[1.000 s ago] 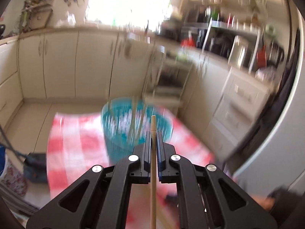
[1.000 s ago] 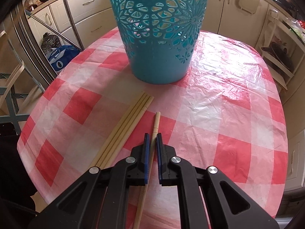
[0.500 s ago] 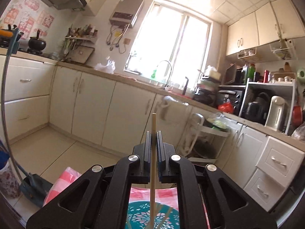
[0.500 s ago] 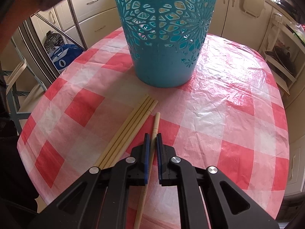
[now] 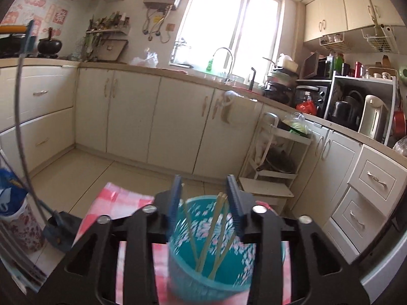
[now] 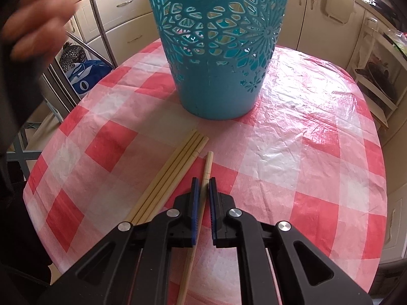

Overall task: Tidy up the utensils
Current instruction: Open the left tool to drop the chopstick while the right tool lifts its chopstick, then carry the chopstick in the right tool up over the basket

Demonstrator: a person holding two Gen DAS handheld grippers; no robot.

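A teal cut-out basket [image 6: 218,50] stands on the red-and-white checked tablecloth [image 6: 305,152]. In the left wrist view my left gripper [image 5: 204,198] is open and empty above the basket [image 5: 254,267], which holds several chopsticks [image 5: 216,231]. In the right wrist view my right gripper [image 6: 203,195] sits low over the table with its jaws narrowly apart around a single chopstick [image 6: 206,167]. A bundle of several chopsticks [image 6: 175,170] lies just left of it.
A person's hand [image 6: 38,20] is blurred at the upper left of the right wrist view. A metal chair frame [image 6: 99,25] and a blue bag [image 6: 84,78] stand beyond the table's left edge. Kitchen cabinets [image 5: 132,122] and a white trolley [image 5: 274,157] lie beyond the table.
My left gripper has opened and let go of its chopstick, which is now among those in the basket. My right gripper has moved slightly closer to the basket along the single chopstick.
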